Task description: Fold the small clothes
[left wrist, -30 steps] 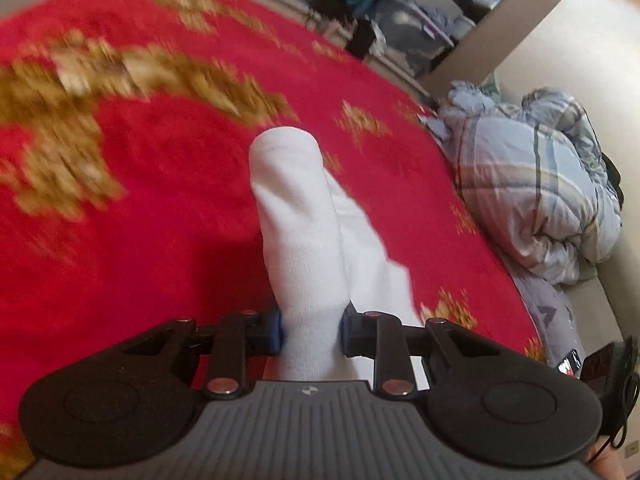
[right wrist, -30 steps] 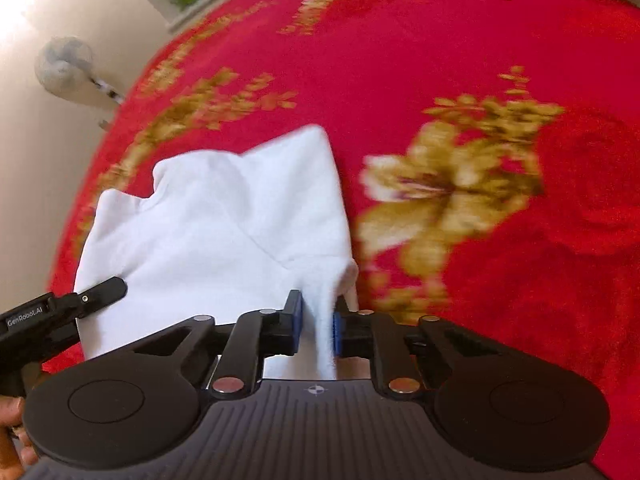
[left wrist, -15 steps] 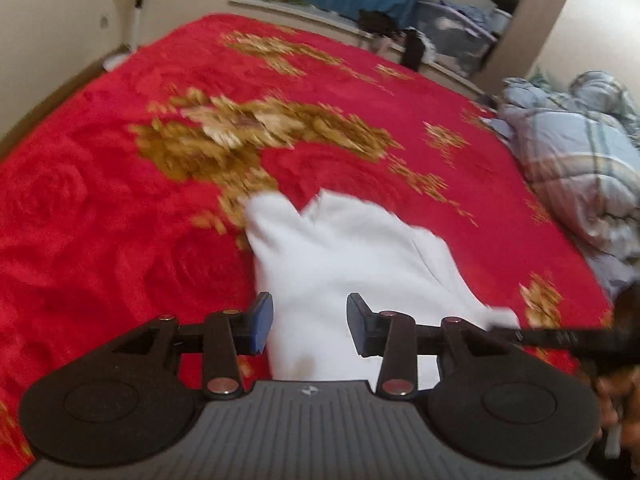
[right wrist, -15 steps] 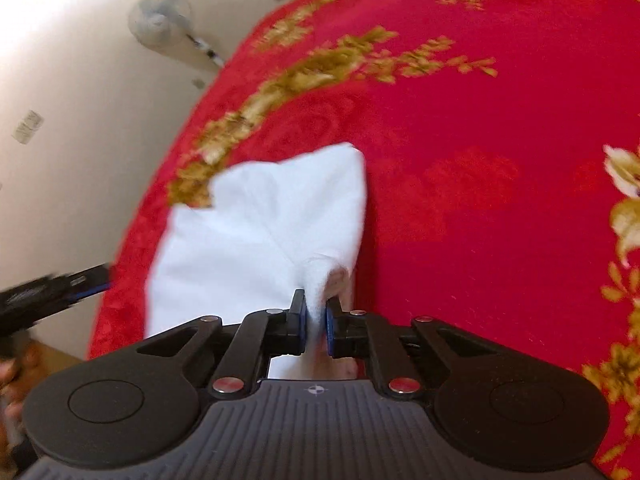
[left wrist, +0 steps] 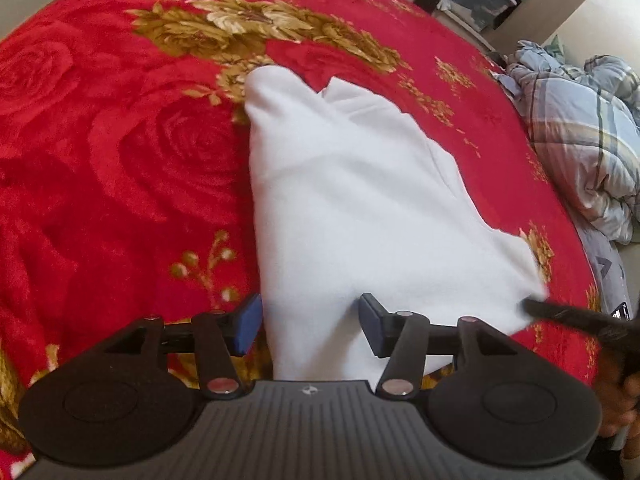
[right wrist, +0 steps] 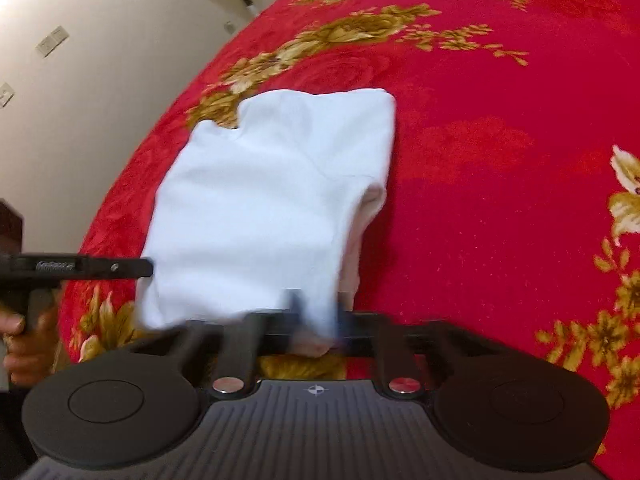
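White garment: left gripper opening, straddling; right gripper closing, pinching corner.

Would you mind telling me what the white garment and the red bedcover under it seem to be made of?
The white garment looks like a soft, matte knit, probably cotton: it folds limply with rounded edges and shows no sheen. The red bedcover looks like plush fleece or velvet-like pile, probably synthetic: its roses show as shaded relief in the nap, with gold flowers that look printed or woven in.

White garment flat on red floral blanket — left claw opening, pads clear of cloth
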`<state>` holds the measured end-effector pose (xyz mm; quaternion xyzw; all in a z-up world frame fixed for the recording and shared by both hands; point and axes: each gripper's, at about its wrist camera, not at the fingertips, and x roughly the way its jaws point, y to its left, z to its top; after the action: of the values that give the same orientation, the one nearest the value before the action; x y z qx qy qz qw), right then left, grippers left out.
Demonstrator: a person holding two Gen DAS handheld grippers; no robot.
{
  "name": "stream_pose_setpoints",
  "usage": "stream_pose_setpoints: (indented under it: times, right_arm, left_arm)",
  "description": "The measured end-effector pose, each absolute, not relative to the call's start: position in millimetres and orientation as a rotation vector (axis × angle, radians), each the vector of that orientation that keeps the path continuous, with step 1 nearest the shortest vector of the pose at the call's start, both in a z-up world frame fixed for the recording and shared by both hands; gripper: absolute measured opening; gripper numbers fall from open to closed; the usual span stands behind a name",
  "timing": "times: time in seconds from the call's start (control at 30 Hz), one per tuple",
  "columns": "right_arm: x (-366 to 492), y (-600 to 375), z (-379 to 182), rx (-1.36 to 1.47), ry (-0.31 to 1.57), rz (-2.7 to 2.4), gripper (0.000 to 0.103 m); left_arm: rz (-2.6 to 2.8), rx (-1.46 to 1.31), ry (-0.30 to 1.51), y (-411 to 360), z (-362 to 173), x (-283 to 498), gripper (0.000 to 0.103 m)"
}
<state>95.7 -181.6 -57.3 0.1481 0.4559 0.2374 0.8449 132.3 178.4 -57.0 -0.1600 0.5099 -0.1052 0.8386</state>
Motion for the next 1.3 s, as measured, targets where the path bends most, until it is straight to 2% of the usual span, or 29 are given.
stream_pose_setpoints:
  times: [0.13,0.27,0.37,0.5,0.57,0.6,0.7,0.8,0.9,0.97,1.03,1.17,1.23,1.3]
  right_arm:
    - [86.7,-218.8,-31.8,0.464,0.888,0.543,0.004]
    - [99.3,-225.6,-71.0,0.326,1.074,0.342,0.0]
    - [100.4,-227.1,-63.2,0.263,1.003,0.283,0.0]
    - [96.8,-224.5,-27.5,0.311,0.768,0.328,0.006]
    - [101.5,-215.0,-25.6,0.319,0.738,0.364,0.019]
    - [105.6,-206.7,-28.3,0.311,0.741,0.389,0.024]
    - [116.1,-179.5,-44.6,0.22,0.79,0.406,0.024]
    - [129.2,-160.1,-76.7,0.085,0.945,0.325,0.023]
    - [137.0,-164.2,-81.3,0.129,0.978,0.274,0.026]
    - [132.8,-167.5,-67.1,0.149,0.929,0.261,0.027]
    - [115.8,-169.1,-51.0,0.151,0.857,0.246,0.027]
    - [79.4,-176.8,-12.4,0.101,0.717,0.219,0.03]
    - [63.8,-183.3,11.1,0.097,0.644,0.201,0.044]
    - [39.5,-188.2,33.3,0.097,0.58,0.171,0.053]
  left_arm:
    - [-0.223,-0.247,1.076,167.3,-55.9,131.9,0.059]
    - [-0.183,-0.138,1.139,160.5,-65.6,136.0,0.067]
    - [-0.193,-0.149,1.072,160.6,-50.9,134.3,0.066]
    - [-0.186,-0.096,0.93,153.3,-29.8,131.3,0.066]
    - [-0.179,-0.083,0.898,147.1,-26.2,132.3,0.066]
    - [-0.177,-0.081,0.891,143.6,-26.5,132.9,0.066]
    - [-0.157,-0.032,0.919,133.7,-34.4,138.0,0.066]
    - [-0.114,0.036,1.0,128.9,-54.1,141.9,0.067]
    - [-0.107,0.029,0.94,133.2,-42.1,133.2,0.067]
    - [-0.075,0.059,0.861,132.8,-26.4,120.6,0.071]
    - [-0.066,0.084,0.769,130.8,-7.4,103.1,0.088]
    - [-0.035,0.08,0.628,120.9,31.7,64.6,0.099]
    - [-0.027,0.078,0.552,109.5,51.9,37.3,0.102]
    - [-0.026,0.082,0.482,96.8,70.6,12.6,0.102]
